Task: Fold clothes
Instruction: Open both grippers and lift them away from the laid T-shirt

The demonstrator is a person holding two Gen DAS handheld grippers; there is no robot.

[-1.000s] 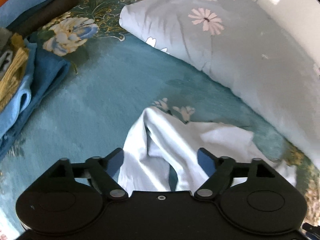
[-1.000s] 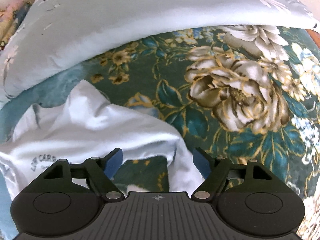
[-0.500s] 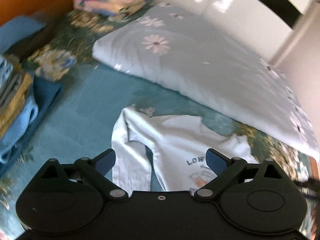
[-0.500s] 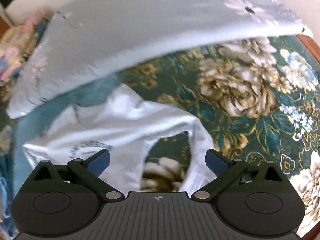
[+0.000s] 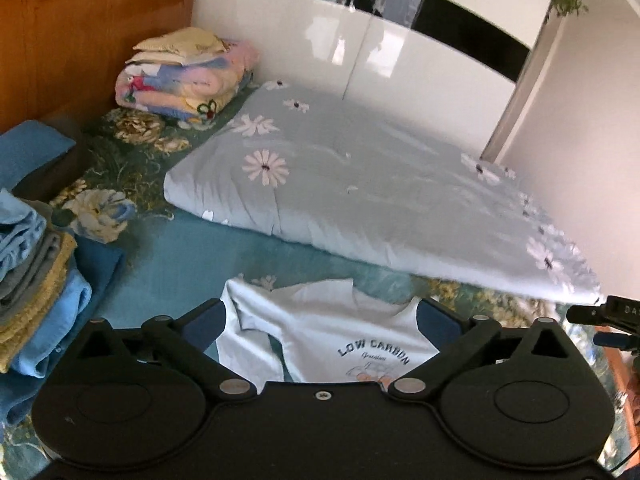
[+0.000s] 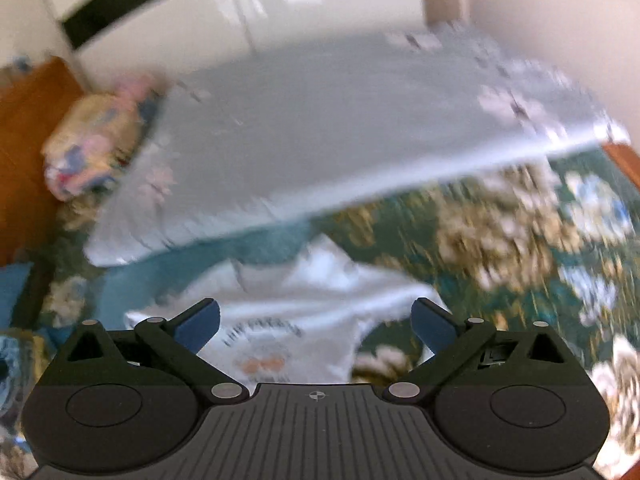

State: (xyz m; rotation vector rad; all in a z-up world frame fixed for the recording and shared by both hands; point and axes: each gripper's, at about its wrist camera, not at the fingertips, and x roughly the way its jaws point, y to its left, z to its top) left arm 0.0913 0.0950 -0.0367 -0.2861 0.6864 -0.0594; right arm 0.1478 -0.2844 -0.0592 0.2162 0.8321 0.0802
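Observation:
A white T-shirt with dark "LOW CARBON" print lies crumpled on the floral bedspread, one sleeve folded over at its left. My left gripper is open and empty, raised above the shirt's near part. The shirt also shows, blurred, in the right wrist view. My right gripper is open and empty, raised above the shirt's right side.
A stack of folded blue, grey and yellow clothes sits at the left. A pale daisy-print quilt lies behind the shirt. A folded colourful blanket rests by the wooden headboard. White glossy wardrobe doors stand behind.
Both grippers have lifted and pulled back from the shirt, widening the view to the whole bed. Both stay open. The shirt now lies spread with its print showing.

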